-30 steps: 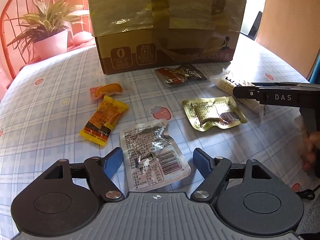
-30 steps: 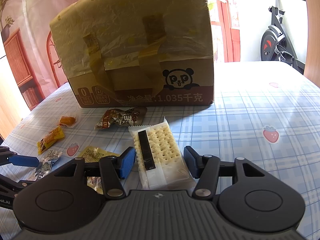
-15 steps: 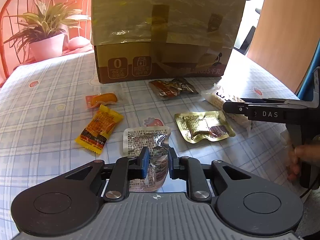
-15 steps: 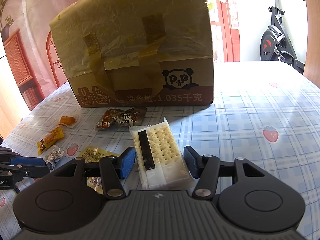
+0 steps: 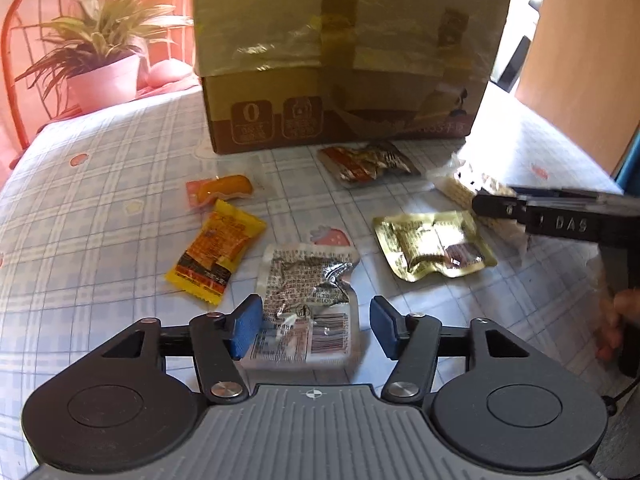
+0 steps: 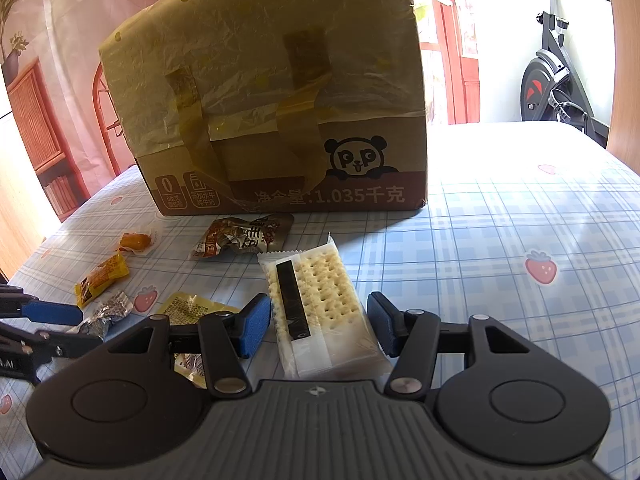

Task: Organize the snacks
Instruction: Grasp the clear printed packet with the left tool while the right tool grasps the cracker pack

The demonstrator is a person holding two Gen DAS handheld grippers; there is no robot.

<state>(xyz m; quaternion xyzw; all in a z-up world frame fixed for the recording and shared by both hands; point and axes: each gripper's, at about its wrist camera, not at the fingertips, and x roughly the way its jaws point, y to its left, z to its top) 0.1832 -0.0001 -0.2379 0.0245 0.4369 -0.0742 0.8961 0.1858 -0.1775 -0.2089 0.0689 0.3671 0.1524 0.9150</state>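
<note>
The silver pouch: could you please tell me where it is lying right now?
In the left wrist view the silver pouch lies flat on the table, low centre, between the yellow packet and the gold pouch.

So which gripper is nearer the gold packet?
Right. The right gripper straddles the crackers, with the gold packet beside its left finger. The left gripper, opening, straddles the silver packet, farther away.

Open tablecloth (image 6: 520,208) right of the cardboard box (image 6: 280,92) — scattered snack packets crowd its front.
</note>
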